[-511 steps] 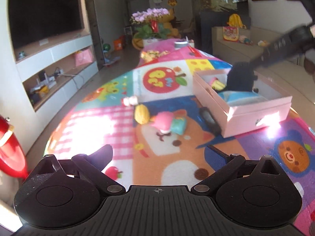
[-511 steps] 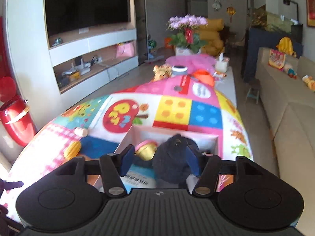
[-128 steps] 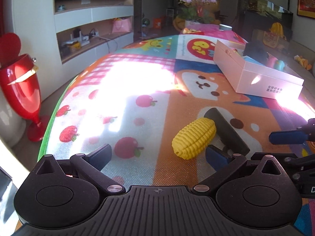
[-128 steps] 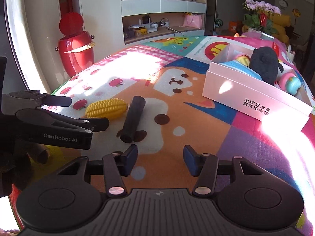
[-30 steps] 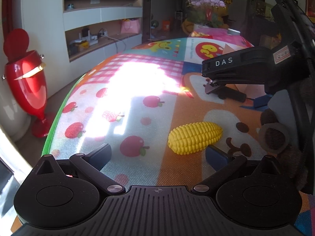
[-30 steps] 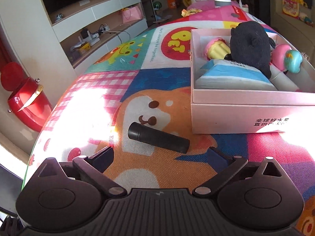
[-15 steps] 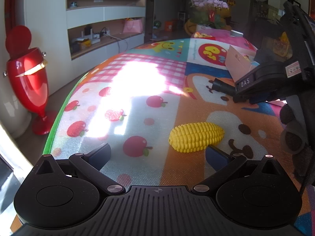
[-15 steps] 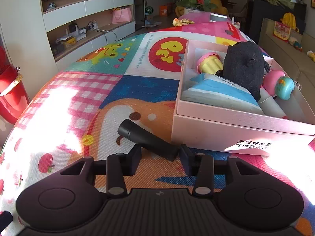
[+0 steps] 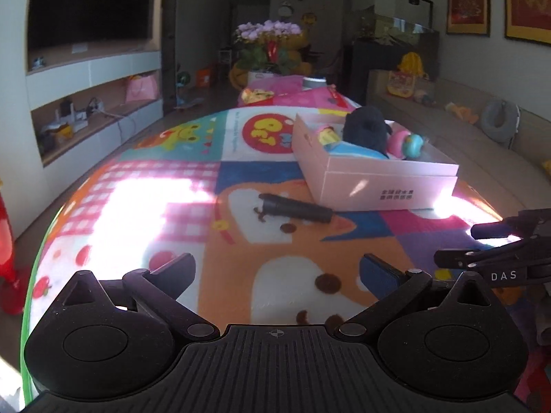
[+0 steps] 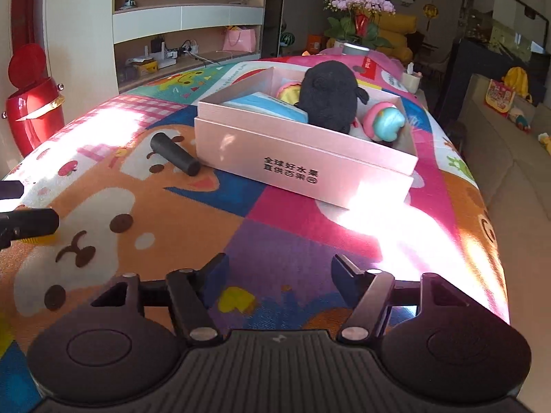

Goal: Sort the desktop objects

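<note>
Status: mostly sorted. Pink box already holds the black plush, a blue book-like item, a pink/teal toy and a yellow-pink cupcake toy. Left out, as far as I can see: black cylinder, lying flat on the surface, one end almost at the box's near-left corner; can't tell if it touches. In the left wrist view it's at about 12 o'clock from the left tongs, box at about 1 o'clock. In the right wrist view the cylinder is at about 10 o'clock and the box at about 12. A sliver of something yellow shows at about 9 o'clock in the right view, under the other tool's finger; too hidden to identify, possibly one more item to sort. Left tongs: spread wide, nothing between them. Right tongs: also open, moderately wide, empty, hovering over the surface well short of the box. My read: the cylinder goes in next, plus the yellow thing if it's a task item. Box is fairly full, with free space on its right side.
</note>
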The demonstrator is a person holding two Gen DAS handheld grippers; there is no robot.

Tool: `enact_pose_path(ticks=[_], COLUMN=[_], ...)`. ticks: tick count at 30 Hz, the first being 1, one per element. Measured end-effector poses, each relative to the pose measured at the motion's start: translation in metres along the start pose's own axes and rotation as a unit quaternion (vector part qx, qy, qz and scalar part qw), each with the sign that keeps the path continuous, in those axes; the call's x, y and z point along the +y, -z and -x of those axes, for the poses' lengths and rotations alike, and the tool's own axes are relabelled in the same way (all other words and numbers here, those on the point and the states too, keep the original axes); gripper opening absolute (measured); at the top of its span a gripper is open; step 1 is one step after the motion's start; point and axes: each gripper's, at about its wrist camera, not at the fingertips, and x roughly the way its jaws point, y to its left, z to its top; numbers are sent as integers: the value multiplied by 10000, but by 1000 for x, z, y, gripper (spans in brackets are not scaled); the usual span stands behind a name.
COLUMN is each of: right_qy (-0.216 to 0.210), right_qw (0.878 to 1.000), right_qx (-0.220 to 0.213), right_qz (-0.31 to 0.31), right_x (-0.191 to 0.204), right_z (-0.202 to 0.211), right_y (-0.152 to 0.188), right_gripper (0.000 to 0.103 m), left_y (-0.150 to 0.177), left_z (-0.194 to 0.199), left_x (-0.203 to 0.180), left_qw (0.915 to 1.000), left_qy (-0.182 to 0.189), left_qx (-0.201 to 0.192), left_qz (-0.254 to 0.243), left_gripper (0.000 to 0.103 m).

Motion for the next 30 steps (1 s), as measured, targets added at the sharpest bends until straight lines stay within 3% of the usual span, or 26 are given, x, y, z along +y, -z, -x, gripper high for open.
enact_pose_path(ticks=[3,5,7,8,11,14,18,23,26,30], right_qy=[57,-35,-88,-149,-327,-522,-1365,-2393,-2459,-1957], right_qw=[9986,9966,9954,9948,9952,9973,9843,9650,9613,9715], right_qx=[-173,-199,-305,-419,-588,-511,-600,119,280,431], right_qz=[-504,-802,-908,-920,-711,1,941,1064,1208,1264], right_x=[-22,-32,-37,-38,-31,-2,55,119,151,176], right_z=[4,4,7,11,16,19,40,37,36,32], right_y=[3,5,7,9,11,7,1,-6,-3,1], right_gripper=[85,87,88,93,103,103,103,103,103,103], left_y=[-21,-22,-16,-11,-6,-8,-7,7,17,29], left_z=[-33,-46,-31,-17,20,49,63,74,80,84], left_x=[-22,-30,-27,-20,6,37,64,85,90,101], left_qw=[9984,9960,9961,9970,9991,9957,9868,9760,9724,9683], left_qy=[138,2,-43,-45,-296,-896,-1492,-1760,-1898,-1895], left_qx=[166,475,348,232,28,-101,-360,-614,-650,-619], left_qz=[-525,-758,-805,-738,-297,214,512,1123,1191,1506], left_gripper=[103,103,103,103,103,103,103,103,103,103])
